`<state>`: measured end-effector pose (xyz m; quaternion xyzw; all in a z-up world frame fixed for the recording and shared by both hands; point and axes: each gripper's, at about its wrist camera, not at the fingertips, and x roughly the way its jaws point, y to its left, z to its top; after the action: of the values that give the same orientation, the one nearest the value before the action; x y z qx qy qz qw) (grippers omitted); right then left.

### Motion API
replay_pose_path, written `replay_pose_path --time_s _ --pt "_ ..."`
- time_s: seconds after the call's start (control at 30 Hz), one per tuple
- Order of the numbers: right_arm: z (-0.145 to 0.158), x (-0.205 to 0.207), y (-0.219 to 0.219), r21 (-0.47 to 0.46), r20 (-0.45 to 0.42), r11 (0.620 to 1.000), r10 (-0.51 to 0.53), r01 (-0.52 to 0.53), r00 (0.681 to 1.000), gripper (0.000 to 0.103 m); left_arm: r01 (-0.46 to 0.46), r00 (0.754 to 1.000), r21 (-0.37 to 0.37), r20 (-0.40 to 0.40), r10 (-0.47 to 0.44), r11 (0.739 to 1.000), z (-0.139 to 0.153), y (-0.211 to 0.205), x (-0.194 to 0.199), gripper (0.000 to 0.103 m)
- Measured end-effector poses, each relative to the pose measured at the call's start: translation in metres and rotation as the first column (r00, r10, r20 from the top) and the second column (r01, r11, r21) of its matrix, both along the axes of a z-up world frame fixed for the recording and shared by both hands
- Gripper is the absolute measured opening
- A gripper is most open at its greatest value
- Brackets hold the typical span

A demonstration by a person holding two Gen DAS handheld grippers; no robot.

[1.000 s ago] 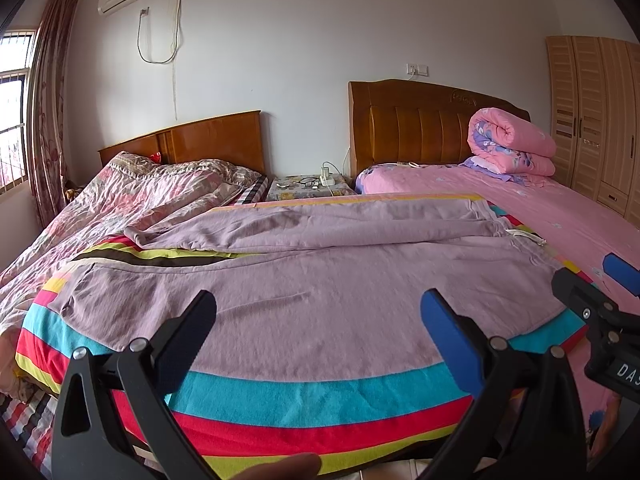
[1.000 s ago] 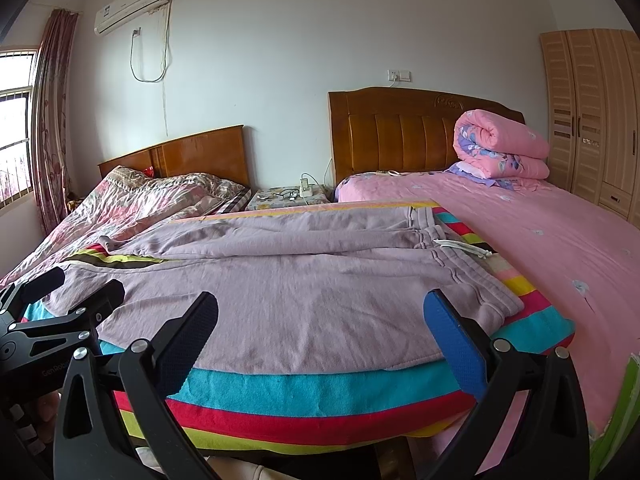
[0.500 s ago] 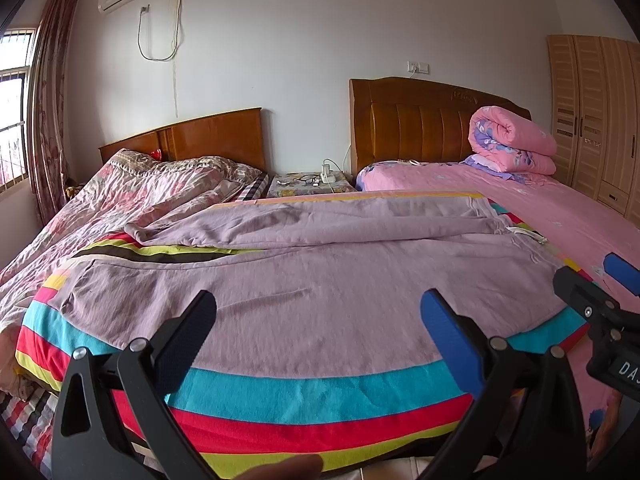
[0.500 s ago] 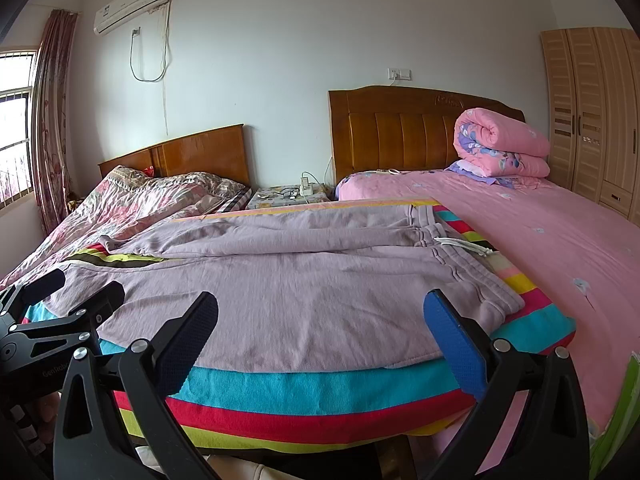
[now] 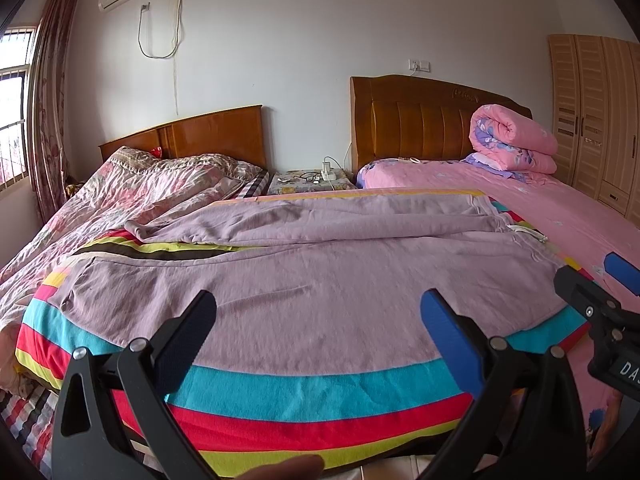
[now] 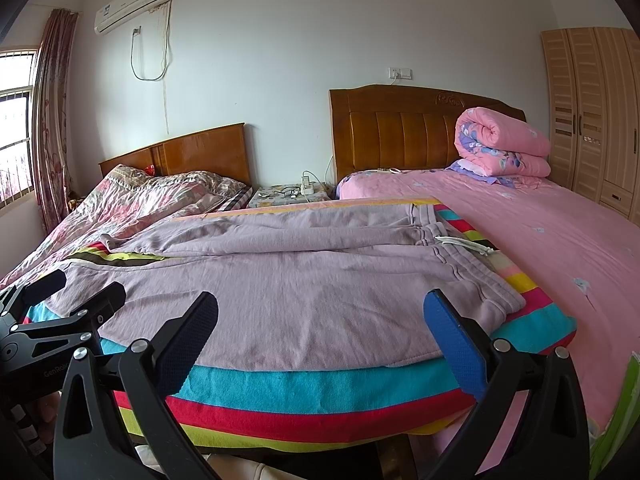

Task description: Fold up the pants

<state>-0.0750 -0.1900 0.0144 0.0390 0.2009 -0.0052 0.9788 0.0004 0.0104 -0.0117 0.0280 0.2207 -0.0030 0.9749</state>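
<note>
Across the striped blanket (image 5: 320, 396) the pants (image 5: 304, 288) are spread flat, waistband (image 6: 472, 276) to the right, cuffs to the left, the far leg rumpled near its cuff. Nothing has been folded yet, so the step in hand is judged to be the first grasp. Both claws are held short of the near edge with jaws apart and empty: the left claw (image 5: 318, 320) toward the cuffs, the right claw (image 6: 320, 320) near the waistband. The near hem should be pinched at both points together, lifted evenly, and carried over onto the far leg. Only the pants should be gripped, not the blanket. The far leg is best smoothed first. A pink bed (image 6: 560, 240) lies just beside on the right.
</note>
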Motion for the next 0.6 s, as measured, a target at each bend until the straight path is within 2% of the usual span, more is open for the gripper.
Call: replay_pose_path --time_s 0.6 --pt "-0.0037 -0.0012 0.0054 0.001 -0.004 1.0 0.004 -0.004 1.0 0.099 -0.002 1.0 -0.01 -0.016 0.002 1.0 -0.0018 0.0025 0.0002 0.102"
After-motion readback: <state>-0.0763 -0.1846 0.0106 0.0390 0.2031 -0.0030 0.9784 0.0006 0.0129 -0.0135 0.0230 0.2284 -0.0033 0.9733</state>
